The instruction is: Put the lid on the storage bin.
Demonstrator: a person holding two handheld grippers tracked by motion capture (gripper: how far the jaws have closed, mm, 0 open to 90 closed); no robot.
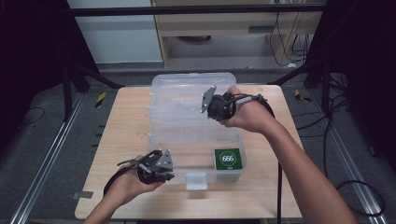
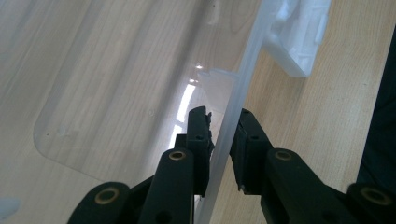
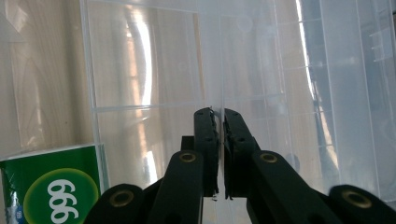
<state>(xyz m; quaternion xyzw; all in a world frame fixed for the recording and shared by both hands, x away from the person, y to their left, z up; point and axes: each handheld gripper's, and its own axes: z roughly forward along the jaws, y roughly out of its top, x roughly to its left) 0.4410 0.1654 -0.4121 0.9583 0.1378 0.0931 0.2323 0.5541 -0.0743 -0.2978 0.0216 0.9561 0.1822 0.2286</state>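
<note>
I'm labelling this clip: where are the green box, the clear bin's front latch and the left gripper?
green box point(image 1: 227, 159), high view, its printed top.
front latch point(image 1: 196, 181), high view, its white tab.
left gripper point(image 2: 223, 135), left gripper view, between its fingertips.

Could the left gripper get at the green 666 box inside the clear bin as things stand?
Probably yes, once it lets go. The left gripper is clamped on the bin's front wall; the green box lies uncovered in the open bin, lid raised by the right gripper.
</note>
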